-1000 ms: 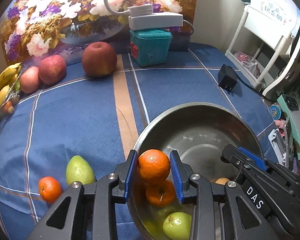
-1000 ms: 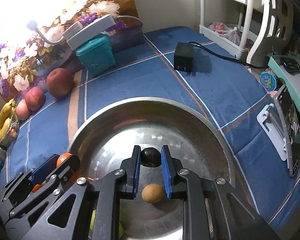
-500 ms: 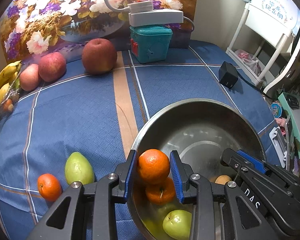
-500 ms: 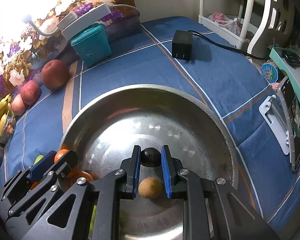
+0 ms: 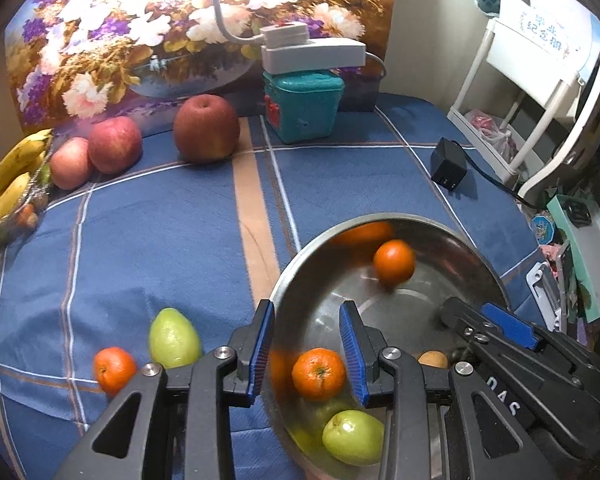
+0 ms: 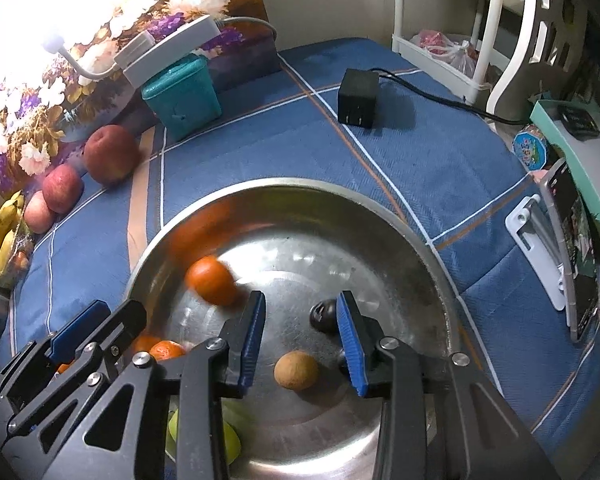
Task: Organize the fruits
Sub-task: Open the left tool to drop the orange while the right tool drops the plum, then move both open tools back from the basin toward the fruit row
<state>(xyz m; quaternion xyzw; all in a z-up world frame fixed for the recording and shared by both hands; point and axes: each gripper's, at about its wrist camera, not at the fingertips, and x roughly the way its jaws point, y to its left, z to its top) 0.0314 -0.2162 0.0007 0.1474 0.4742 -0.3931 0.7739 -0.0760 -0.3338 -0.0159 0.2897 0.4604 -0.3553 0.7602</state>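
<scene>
A wide, round stainless-steel bowl [image 6: 428, 248] sits on a blue plaid cloth [image 5: 160, 248], its smooth inner wall shiny and mirror-like. Inside it, a blurred orange tangerine [image 5: 394, 266] lies toward 12 o'clock, free of any grip. A second, dimpled tangerine [image 5: 319, 374] rests near 7 o'clock, with a glossy green guava [image 5: 354, 436] just beside it at 6 o'clock. Toward the middle lie a matte tan round fruit [image 6: 296, 370] and a small dark plum-like fruit [image 6: 324, 315], near each other.

The left gripper [image 5: 309, 346] hangs over the bowl's 8 o'clock rim, its ribbed blue fingers [image 5: 262, 344] spread and parting, with nothing pinched. The right gripper [image 6: 302, 340] hovers above the bowl's floor, its fingers [image 6: 350, 344] also parting; the dark fruit sits just by the right finger, though I cannot tell if it touches.

Outside the bowl, at its 9 o'clock, a pear-shaped green guava [image 5: 174, 338] and a small tangerine [image 5: 114, 369] sit touching on the cloth. Further off, at 11 o'clock, three red apples [image 5: 206, 128] line up, with yellow bananas [image 5: 8, 180] beyond them. A teal plastic box [image 5: 304, 106] stands at 12 o'clock.
</scene>
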